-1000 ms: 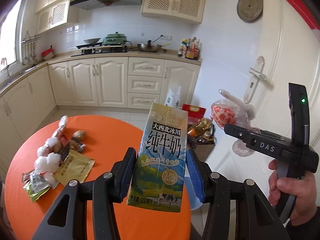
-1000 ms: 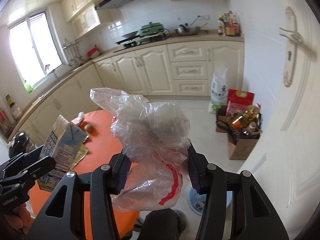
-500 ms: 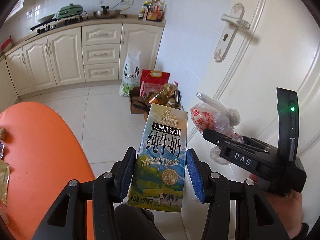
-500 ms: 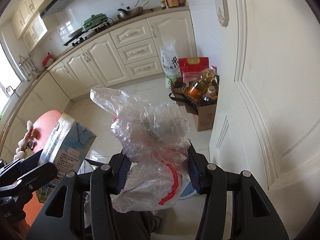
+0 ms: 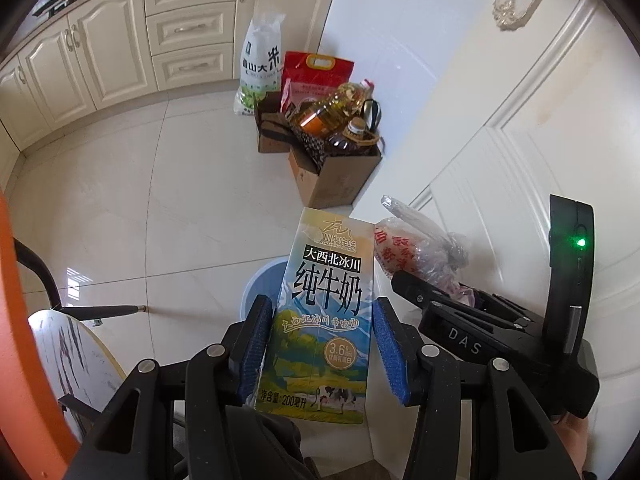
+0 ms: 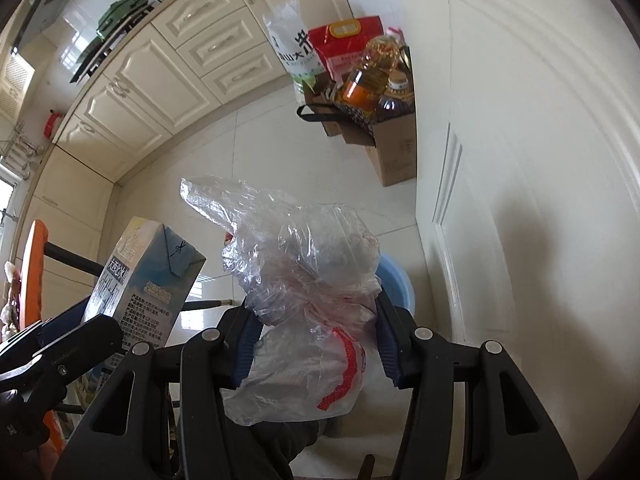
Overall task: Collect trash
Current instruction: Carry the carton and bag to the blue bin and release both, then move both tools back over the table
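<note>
A small milk carton (image 5: 320,316), printed with Chinese lettering, a mountain scene and a grazing cow, stands clamped upright between the blue pads of the left gripper (image 5: 320,344), jaws part-closed on its sides, its long axis running toward 12 o'clock. At 3 o'clock, the right gripper (image 6: 316,336) pinches a crumpled clear plastic bag (image 6: 308,292) with red print, bulging above its jaws. Both hang above a pale tiled floor (image 5: 160,200), with a blue bin (image 5: 260,284) just behind the carton.
</note>
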The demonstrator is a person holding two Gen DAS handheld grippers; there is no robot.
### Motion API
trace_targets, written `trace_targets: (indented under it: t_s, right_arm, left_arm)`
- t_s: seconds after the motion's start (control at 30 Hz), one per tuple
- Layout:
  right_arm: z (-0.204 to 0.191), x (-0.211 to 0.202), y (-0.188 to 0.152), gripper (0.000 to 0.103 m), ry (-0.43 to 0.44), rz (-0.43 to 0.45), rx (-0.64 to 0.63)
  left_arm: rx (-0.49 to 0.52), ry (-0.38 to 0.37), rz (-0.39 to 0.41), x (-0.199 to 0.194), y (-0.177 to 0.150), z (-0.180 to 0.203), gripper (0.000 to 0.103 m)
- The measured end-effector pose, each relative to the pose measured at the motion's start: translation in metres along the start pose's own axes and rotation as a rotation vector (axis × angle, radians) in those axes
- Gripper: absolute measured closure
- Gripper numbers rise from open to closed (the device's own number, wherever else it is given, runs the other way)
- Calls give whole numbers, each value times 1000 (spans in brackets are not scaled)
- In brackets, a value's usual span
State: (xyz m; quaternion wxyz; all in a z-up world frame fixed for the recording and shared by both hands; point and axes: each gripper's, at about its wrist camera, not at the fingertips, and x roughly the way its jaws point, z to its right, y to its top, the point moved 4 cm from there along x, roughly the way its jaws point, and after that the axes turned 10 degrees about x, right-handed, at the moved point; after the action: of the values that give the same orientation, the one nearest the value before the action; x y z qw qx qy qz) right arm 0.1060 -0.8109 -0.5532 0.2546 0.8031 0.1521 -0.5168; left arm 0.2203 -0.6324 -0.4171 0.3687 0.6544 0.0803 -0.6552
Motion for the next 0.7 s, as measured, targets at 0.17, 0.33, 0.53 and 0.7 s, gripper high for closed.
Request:
trace_targets:
  t_s: [0.17, 0.33, 0.53, 0.7]
  right_arm:
    - [10, 35, 8, 49, 4, -47, 42]
    - [18, 57, 15, 33, 4, -74, 85]
    - [23, 58, 15, 4, 6, -58, 122]
    - [23, 47, 9, 0, -27, -41, 120]
  left_arm:
    - [-10, 0, -66, 41, 29, -1, 55]
    - [-19, 10, -114, 75, 39, -8, 42]
    - [-36, 52, -112, 86, 38, -14, 27]
    - [-9, 102, -71, 68, 30, -7, 15]
